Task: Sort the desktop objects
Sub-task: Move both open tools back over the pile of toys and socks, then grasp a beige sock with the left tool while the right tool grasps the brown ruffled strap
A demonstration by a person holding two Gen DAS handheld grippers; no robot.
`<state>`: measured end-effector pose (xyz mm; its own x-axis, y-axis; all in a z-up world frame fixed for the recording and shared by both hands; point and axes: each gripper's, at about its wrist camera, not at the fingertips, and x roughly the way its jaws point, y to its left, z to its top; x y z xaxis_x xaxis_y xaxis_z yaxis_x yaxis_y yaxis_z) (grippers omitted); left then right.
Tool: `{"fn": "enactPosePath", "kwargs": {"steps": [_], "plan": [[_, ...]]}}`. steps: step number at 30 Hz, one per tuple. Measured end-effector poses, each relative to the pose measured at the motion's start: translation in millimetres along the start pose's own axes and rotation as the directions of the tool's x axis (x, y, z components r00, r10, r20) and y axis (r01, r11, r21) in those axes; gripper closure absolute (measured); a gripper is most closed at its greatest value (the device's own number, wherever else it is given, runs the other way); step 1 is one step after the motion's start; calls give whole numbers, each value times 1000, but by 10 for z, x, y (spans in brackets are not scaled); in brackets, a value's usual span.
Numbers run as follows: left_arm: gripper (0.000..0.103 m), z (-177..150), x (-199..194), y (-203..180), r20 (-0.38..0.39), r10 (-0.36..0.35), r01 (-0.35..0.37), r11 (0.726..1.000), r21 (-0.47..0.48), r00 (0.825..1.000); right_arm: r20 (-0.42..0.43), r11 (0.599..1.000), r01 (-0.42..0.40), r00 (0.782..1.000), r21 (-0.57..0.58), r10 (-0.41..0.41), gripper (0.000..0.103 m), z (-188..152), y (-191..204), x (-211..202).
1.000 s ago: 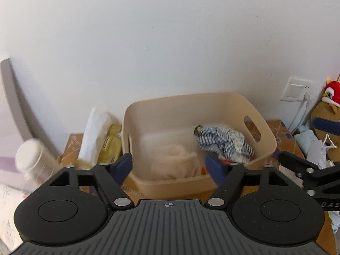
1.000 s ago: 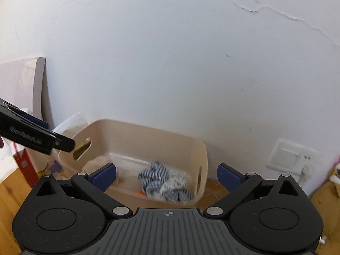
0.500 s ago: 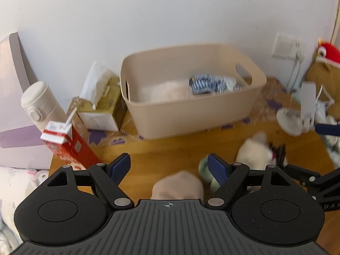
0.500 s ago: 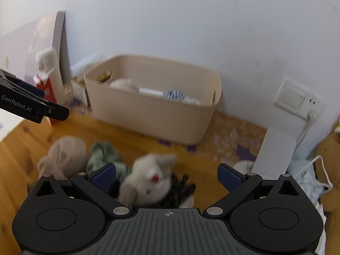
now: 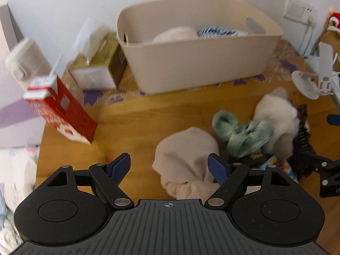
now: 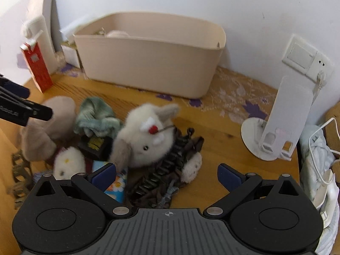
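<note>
Currently, a beige bin (image 5: 197, 63) is being kept at the back edge of the desk (image 5: 136, 125), against the wall. A pale rolled cloth (image 5: 176, 34) and a blue checked cloth (image 5: 218, 31) are being held inside it; what lies deeper is hidden by the front wall. A tissue box (image 5: 97, 65) with a tissue sticking up is being stood just beside the bin's left end, and a red carton (image 5: 61, 110) is being seen near the desk's left edge. The left gripper (image 5: 170, 165) is being held with fingers apart and empty, above a beige bundle (image 5: 187, 155). The right gripper (image 6: 167, 174) is likewise being held spread and empty over a pile near the front edge: a white plush rabbit (image 6: 146, 136), a green cloth (image 6: 95, 114) and a black strap (image 6: 170, 165).
</note>
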<state>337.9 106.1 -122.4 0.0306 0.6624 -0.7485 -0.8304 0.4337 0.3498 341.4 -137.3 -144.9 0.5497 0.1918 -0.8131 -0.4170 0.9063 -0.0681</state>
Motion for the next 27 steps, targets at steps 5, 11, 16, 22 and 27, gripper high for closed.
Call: {"fn": "enactPosePath", "kwargs": {"steps": [5,11,16,22,27], "plan": [[22,-19,143,40,-34,-18,17,1000,-16,999,-24,1000,12,1000,17,-11,0,-7,-33,156],[22,2,270,29,-61,-67,63,996,-66,996,-87,1000,20,996,11,-18,0,-42,-34,359],[22,19,376,18,-90,-105,93,988,-122,990,-125,999,6,992,42,0,0,-77,-53,469],[22,23,450,-4,-100,-121,103,980,-168,988,-126,997,4,992,80,6,0,-127,-105,482],[44,12,523,60,-125,-211,168,943,-288,970,-109,995,-20,994,93,31,15,-133,-126,436]]}}
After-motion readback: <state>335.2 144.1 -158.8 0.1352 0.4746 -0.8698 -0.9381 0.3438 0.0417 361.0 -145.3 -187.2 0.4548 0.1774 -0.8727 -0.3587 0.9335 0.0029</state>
